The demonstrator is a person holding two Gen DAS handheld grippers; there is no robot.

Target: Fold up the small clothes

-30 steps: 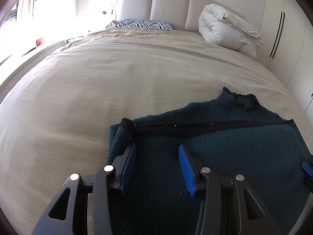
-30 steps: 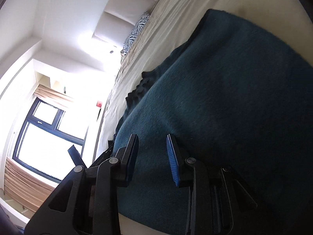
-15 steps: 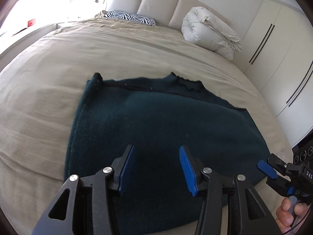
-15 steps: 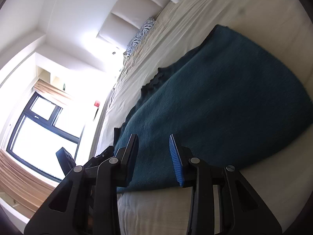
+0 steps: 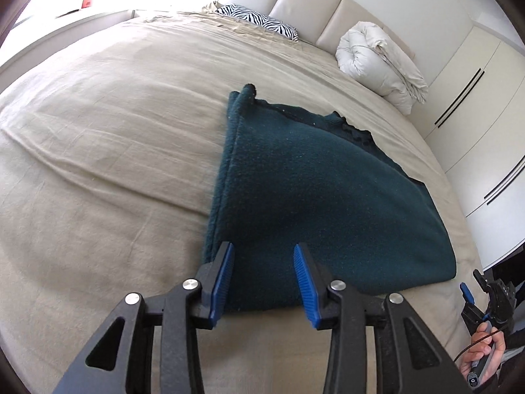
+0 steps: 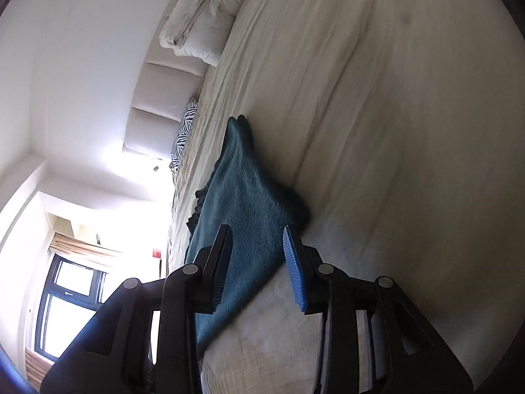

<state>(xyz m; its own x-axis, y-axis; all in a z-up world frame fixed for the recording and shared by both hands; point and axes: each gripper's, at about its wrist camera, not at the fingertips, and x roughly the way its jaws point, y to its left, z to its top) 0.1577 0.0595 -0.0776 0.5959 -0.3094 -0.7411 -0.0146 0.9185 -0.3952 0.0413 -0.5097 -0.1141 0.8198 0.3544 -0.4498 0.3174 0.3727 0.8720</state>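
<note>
A dark teal knitted garment [image 5: 328,197] lies folded flat on the beige bed [image 5: 115,131], its neckline toward the headboard. My left gripper [image 5: 263,246] hovers over the garment's near edge; its jaws are closing slightly, and nothing is between the blue pads. At the lower right of the left wrist view a hand [image 5: 485,354] holds my right gripper [image 5: 472,282] beyond the garment's corner. The right wrist view is rolled sideways. There the right gripper [image 6: 256,228] sits back from the garment [image 6: 246,213], its jaws opening and empty.
A rolled white duvet [image 5: 380,62] and a zebra-print pillow [image 5: 259,21] lie against the padded headboard. White wardrobe doors [image 5: 475,98] stand to the right of the bed. A bright window [image 6: 69,295] is on the far side. Bare bedsheet [image 6: 393,131] surrounds the garment.
Both grippers have drawn back from the garment, which now shows whole on the bed. The right jaws have widened. The left view has swung so the garment sits ahead and to the right.
</note>
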